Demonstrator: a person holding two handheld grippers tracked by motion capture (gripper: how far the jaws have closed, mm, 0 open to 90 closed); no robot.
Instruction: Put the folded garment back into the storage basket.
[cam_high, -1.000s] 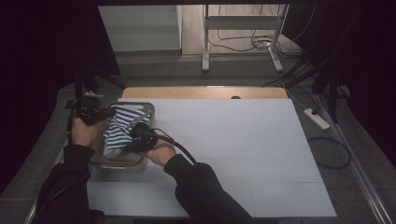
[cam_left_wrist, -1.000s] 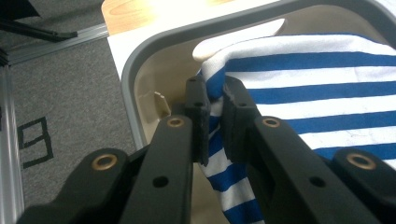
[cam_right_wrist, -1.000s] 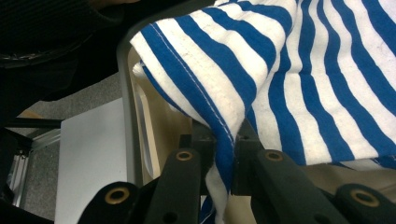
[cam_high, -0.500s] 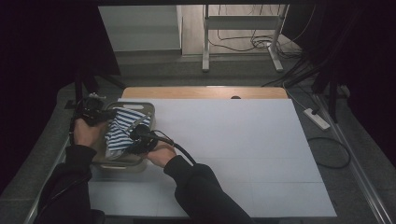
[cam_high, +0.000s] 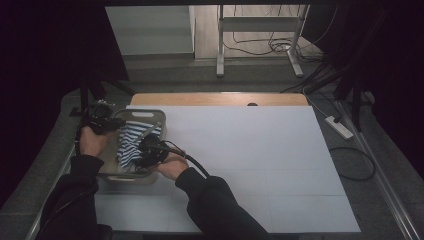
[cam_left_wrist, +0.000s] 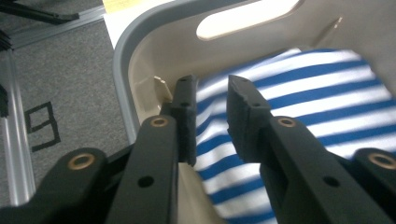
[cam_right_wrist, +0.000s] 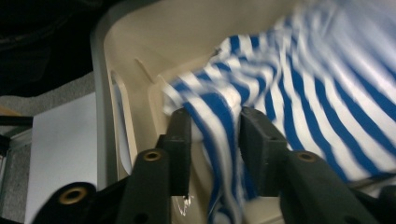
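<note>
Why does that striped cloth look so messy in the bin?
The blue-and-white striped cloth lies crumpled and bunched in the beige bin at the table's left edge, not folded. Nothing looks spilled or broken.

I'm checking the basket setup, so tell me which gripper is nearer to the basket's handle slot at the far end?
Left. The left gripper sits at the basket's far left corner, beside the handle slot. The right gripper hangs over the striped cloth toward the near end.

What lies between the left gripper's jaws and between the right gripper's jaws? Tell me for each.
In the left gripper view, the left gripper has striped cloth behind its gap, jaws just opened. In the right gripper view, a cloth fold runs between the right gripper's parted jaws.
</note>
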